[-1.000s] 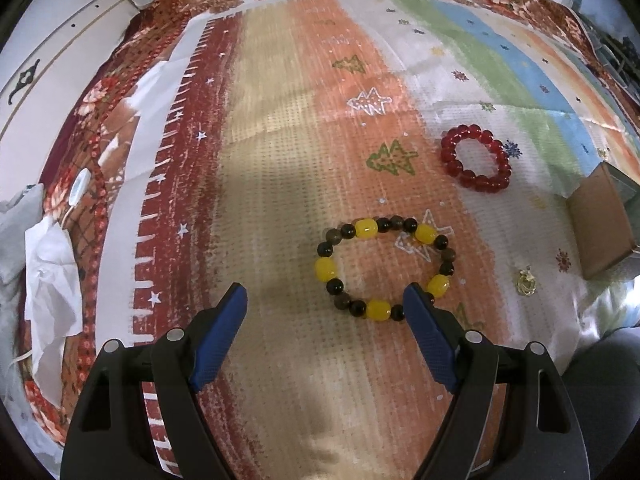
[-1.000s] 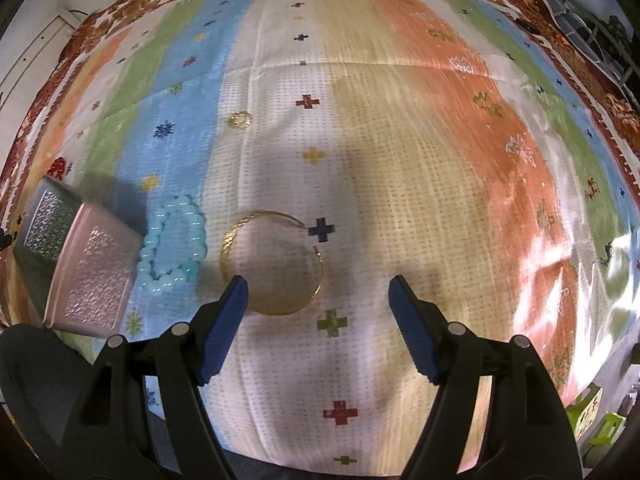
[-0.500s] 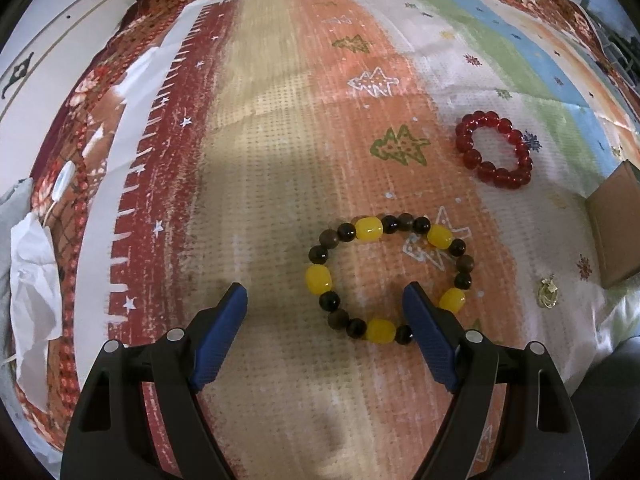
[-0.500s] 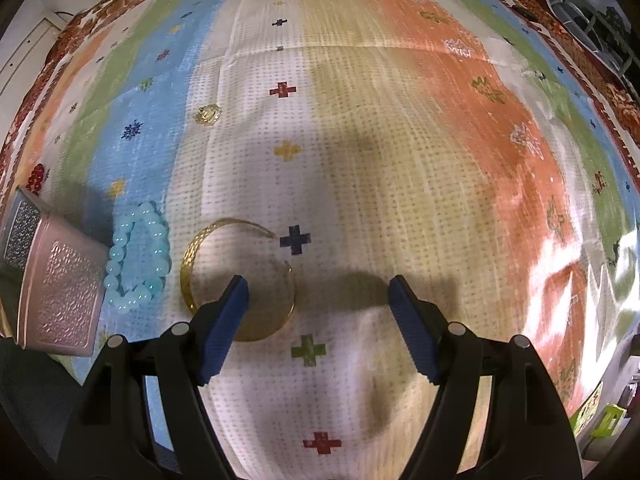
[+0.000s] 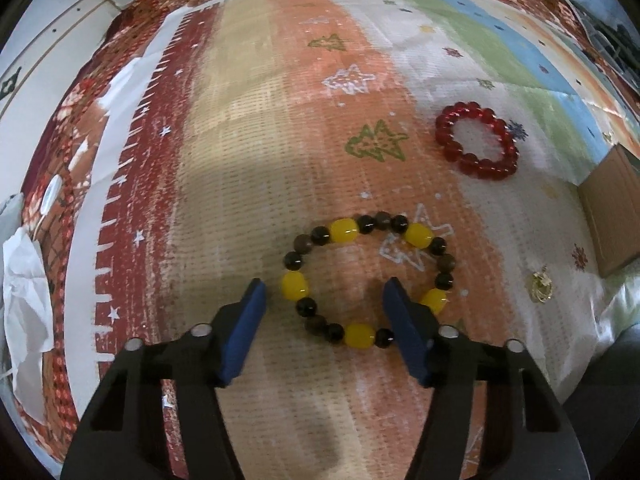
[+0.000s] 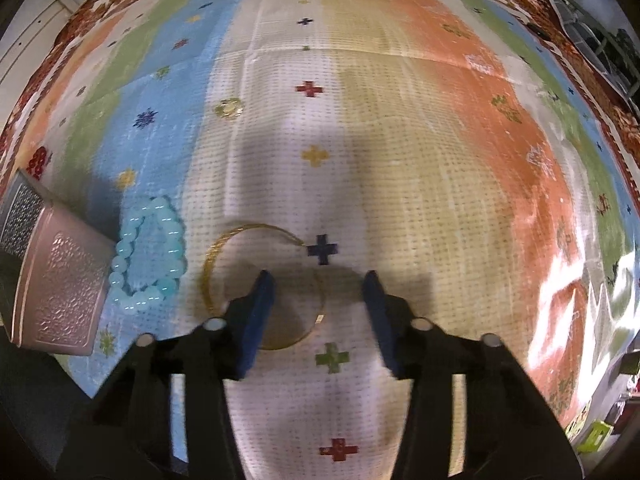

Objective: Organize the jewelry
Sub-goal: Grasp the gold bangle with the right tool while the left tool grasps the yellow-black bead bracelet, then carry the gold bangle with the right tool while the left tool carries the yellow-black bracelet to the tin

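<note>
My left claw (image 5: 323, 295) points steeply down over the striped cloth (image 5: 248, 168). Its jaws have just been closing and are about half apart. The left half of the yellow-and-dark bead bracelet (image 5: 370, 278) lies between them, flat on the orange stripe. The right blue pad (image 5: 404, 328) sits inside the ring, just beside the lower beads; I can't tell if it touches. The left pad is outside the ring, near a yellow bead, with a gap showing. No squeeze yet, so I'd call it not gripping.

Red bead bracelet (image 5: 476, 145) is farther up to the right, well apart. A small gold charm (image 5: 541, 286) lies right of the bracelet, near a brown box (image 5: 612, 216) at the edge.

My right claw (image 6: 318, 284) also points down, jaws just been closing, still apart. The right side of the thin gold bangle (image 6: 256, 280) lies between them, left pad over the ring's inside. Not pinched. A pale blue bead bracelet (image 6: 150, 254) sits just left of the bangle, touching a pink embossed box (image 6: 60, 288). A small gold piece (image 6: 229, 109) lies farther up.
</note>
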Action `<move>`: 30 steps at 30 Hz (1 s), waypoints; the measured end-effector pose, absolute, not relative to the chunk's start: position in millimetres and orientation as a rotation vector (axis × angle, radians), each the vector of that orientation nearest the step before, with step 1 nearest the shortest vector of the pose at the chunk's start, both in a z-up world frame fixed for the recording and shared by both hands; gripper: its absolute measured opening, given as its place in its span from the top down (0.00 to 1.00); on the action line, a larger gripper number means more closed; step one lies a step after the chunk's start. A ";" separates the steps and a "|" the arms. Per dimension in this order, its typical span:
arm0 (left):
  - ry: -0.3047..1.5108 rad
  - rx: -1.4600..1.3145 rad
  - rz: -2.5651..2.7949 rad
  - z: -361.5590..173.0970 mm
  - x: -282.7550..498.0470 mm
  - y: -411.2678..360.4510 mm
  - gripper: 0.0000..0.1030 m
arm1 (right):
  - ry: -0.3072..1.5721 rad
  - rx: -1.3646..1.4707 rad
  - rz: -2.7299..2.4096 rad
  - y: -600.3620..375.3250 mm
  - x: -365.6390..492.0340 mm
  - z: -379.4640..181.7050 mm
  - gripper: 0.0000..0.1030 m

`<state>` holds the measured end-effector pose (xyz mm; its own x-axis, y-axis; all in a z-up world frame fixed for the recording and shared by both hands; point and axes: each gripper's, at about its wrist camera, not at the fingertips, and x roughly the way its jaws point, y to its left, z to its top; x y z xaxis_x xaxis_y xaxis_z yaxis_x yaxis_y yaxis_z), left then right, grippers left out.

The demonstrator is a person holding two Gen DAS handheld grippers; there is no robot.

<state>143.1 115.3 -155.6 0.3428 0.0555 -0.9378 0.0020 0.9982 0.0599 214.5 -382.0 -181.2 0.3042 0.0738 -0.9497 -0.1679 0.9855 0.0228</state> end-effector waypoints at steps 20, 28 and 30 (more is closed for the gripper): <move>1.188 0.035 -0.003 -150.4 137.0 108.0 0.89 | 1.244 -0.051 0.168 -379.2 210.8 -177.8 0.95; 1.147 0.024 -0.004 -130.6 131.6 109.3 0.89 | 1.221 -0.063 0.170 -377.9 206.5 -166.2 0.95; 1.122 0.032 0.012 -123.1 130.8 109.0 0.89 | 1.208 -0.070 0.174 -375.9 204.5 -160.4 0.95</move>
<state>130.8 109.0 -123.1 0.4340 0.0260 -0.9006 0.0068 0.9995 0.0321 204.5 -375.9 -160.4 0.3438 0.0963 -0.9341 -0.1711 0.9845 0.0386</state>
